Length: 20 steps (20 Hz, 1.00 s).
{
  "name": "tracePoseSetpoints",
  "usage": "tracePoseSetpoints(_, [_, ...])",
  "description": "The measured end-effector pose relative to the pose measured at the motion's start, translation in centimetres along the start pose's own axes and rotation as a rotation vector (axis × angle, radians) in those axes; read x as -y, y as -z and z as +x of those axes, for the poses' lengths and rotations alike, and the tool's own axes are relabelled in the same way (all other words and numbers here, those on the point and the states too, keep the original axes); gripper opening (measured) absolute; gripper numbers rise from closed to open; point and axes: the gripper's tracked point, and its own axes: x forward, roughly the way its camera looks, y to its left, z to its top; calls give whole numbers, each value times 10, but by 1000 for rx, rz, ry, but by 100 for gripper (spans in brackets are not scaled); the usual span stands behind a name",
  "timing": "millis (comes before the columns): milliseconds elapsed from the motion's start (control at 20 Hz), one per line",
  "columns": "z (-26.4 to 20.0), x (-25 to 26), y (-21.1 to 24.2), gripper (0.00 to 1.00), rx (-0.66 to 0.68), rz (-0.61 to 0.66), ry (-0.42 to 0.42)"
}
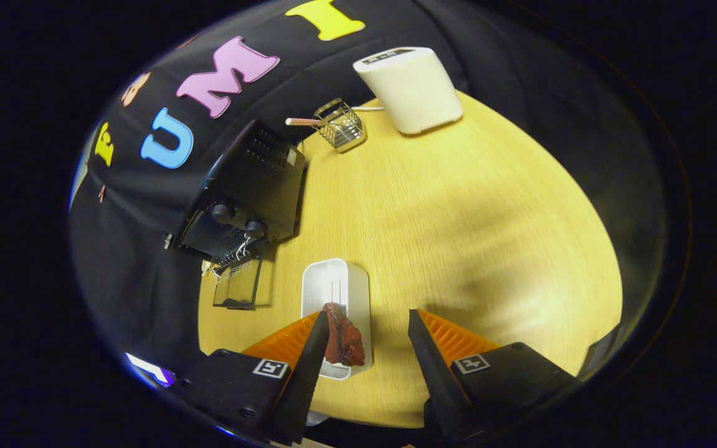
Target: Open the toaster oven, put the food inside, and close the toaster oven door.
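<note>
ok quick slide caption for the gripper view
Open gripper nears the red food on its white tray, beside the open toaster oven.

Staged recording booth, kitchen-style mock-up, not real home. Evidence: black cloth wall draped behind round light-wood table [458,205]. Landmark: black toaster oven [249,186], door open, at table edge against cloth. Beyond it, wire basket [341,124] and white box appliance [411,87]. Near side of it, white tray [337,286] with food [343,336].
</note>
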Motion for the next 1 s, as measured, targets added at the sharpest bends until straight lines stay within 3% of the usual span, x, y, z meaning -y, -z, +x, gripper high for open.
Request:
tracePoseSetpoints(100, [2, -4, 5, 80, -27, 60, -44])
tracePoseSetpoints(200, [4, -8, 7, 56, -51, 91, -69])
tracePoseSetpoints(350, [6, -14, 15, 56, -95, 84, -89])
tracePoseSetpoints(400, [10, -19, 17, 34, -105, 98, -101])
tracePoseSetpoints(550, [13, -21, 25, 33, -123, 102, -99])
tracePoseSetpoints(600, [7, -21, 24, 21, -126, 99, -99])
tracePoseSetpoints(700, [7, -21, 25, 18, -134, 96, -101])
tracePoseSetpoints(1000, [-5, -28, 18, 16, -109, 59, -77])
